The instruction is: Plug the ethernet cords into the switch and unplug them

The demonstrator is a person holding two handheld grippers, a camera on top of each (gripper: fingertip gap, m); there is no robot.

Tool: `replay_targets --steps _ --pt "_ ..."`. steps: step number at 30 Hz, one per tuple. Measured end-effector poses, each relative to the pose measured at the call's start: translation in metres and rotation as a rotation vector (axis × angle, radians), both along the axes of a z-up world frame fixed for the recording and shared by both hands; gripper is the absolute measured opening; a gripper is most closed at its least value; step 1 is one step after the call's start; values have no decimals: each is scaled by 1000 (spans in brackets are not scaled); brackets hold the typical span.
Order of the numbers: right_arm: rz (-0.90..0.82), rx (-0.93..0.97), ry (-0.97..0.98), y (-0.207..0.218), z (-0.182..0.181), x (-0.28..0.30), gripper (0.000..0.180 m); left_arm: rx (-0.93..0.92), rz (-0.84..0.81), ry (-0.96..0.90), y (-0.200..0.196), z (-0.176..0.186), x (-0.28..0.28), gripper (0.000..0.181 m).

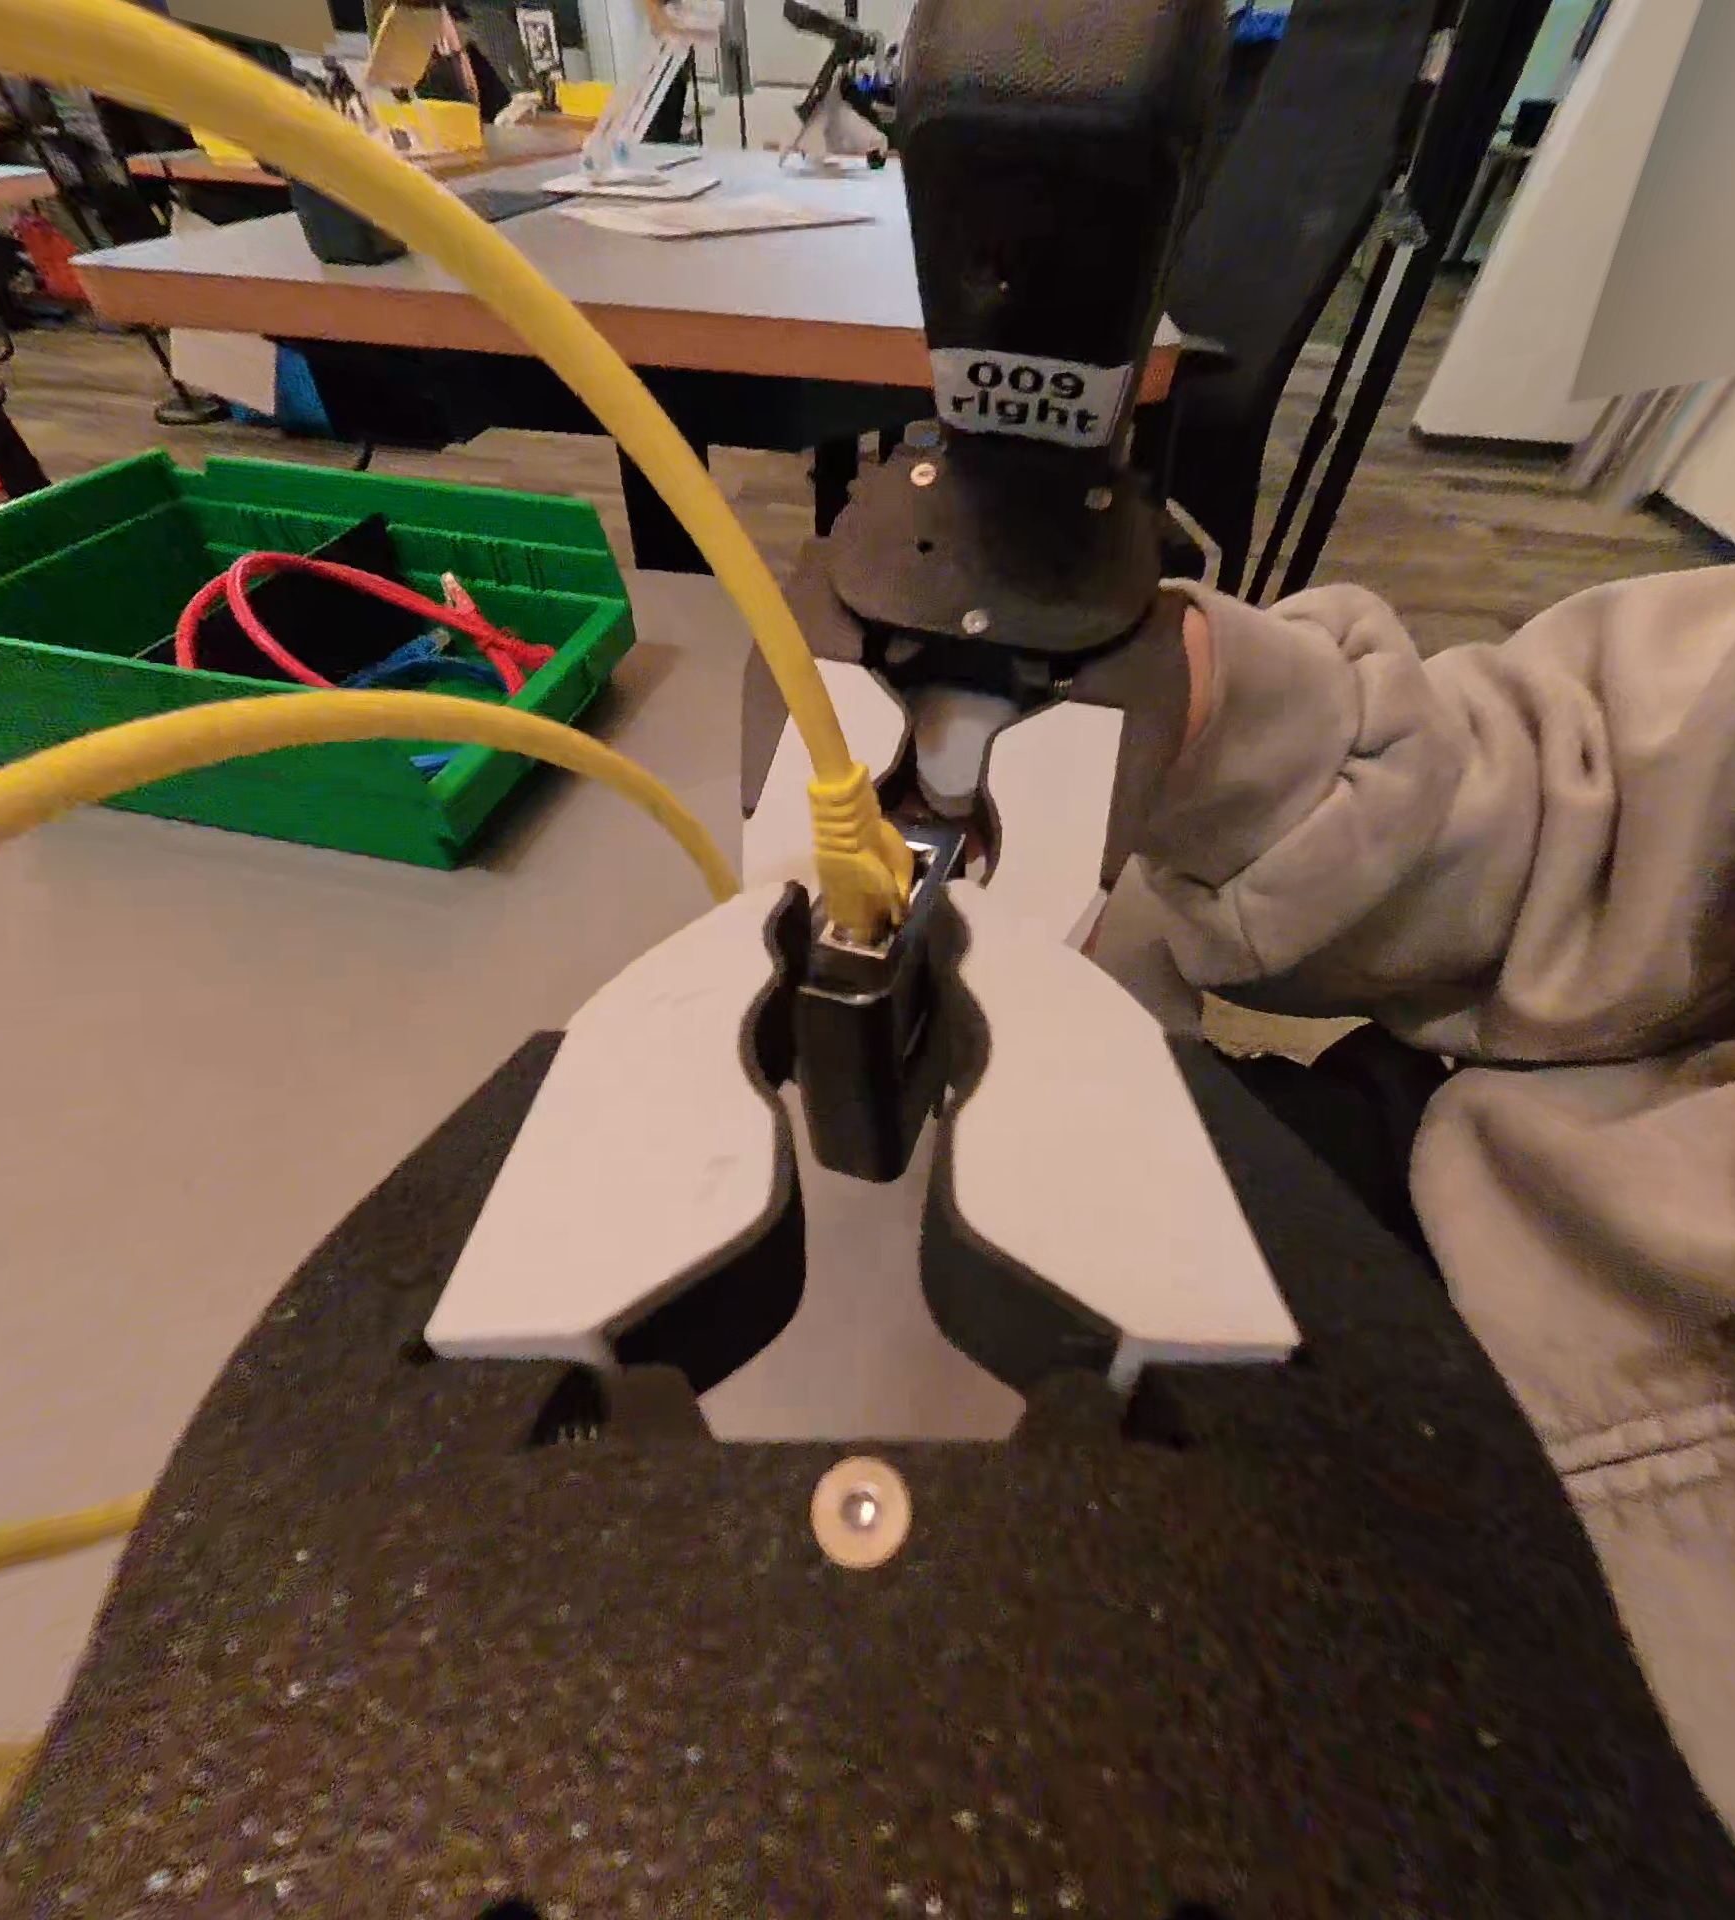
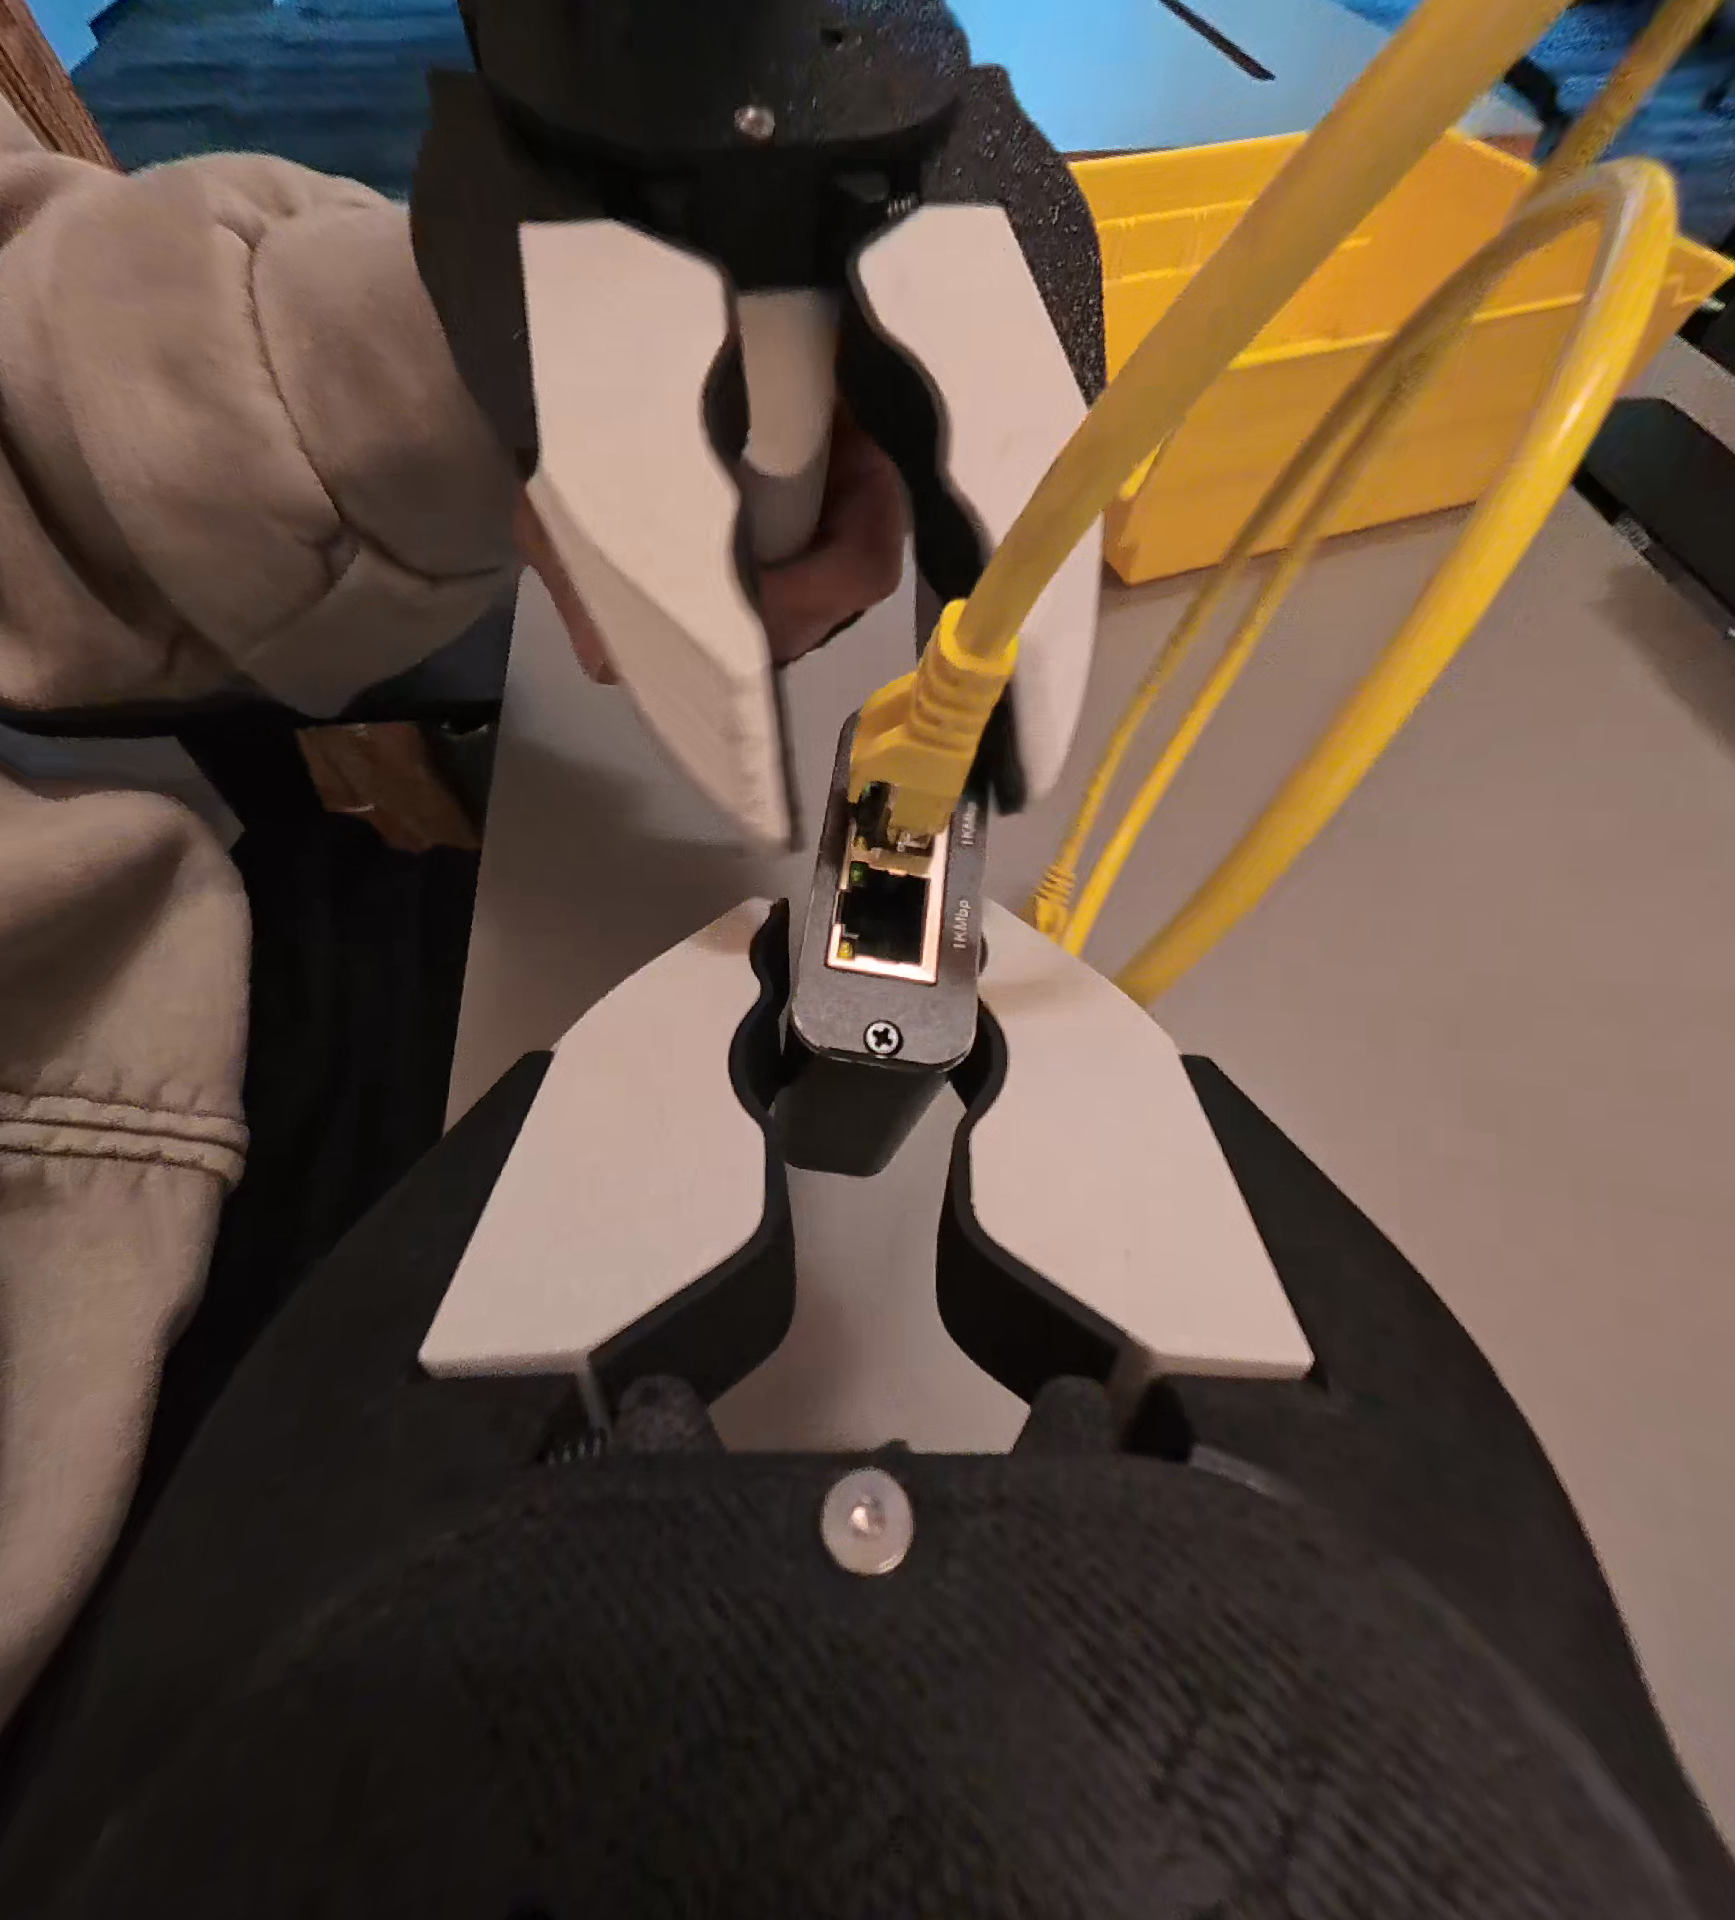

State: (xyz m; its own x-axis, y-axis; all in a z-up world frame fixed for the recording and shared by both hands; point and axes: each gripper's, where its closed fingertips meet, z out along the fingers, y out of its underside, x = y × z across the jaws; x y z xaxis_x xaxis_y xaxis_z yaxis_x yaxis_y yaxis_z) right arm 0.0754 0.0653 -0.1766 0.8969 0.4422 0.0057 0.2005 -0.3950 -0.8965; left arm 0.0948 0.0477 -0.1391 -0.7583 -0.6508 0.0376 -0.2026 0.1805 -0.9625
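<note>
Together, both grippers' fingers (image 1: 1029,1039) clamp the black switch (image 2: 878,1023) (yellow cord (image 2: 930,727) plugged in) above the tabletop (image 2: 1414,1039).

The switch (image 2: 878,977) is hemmed in at both ends by the two grippers. A yellow cable (image 2: 1143,457) arches over its right side, and loose loops crowd the table (image 2: 1465,1091) there. Behind stands a yellow bin (image 2: 1289,343). The lower port is unblocked from above.
</note>
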Motion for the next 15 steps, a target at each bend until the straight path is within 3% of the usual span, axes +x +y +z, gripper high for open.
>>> replay_targets --steps 3,8,11,15 --pt "-28 -37 -87 -6 -7 10 29 -15 -25 41 -5 -3 5 15" --pt "-7 -49 -62 -15 -10 11 28 16 -44 55 -16 -7 9 14" --pt "-58 71 -6 -11 8 18 33 -76 18 11 -16 8 17 14" --pt "-256 336 43 -4 45 42 47 -326 203 -70 4 43 31 13"
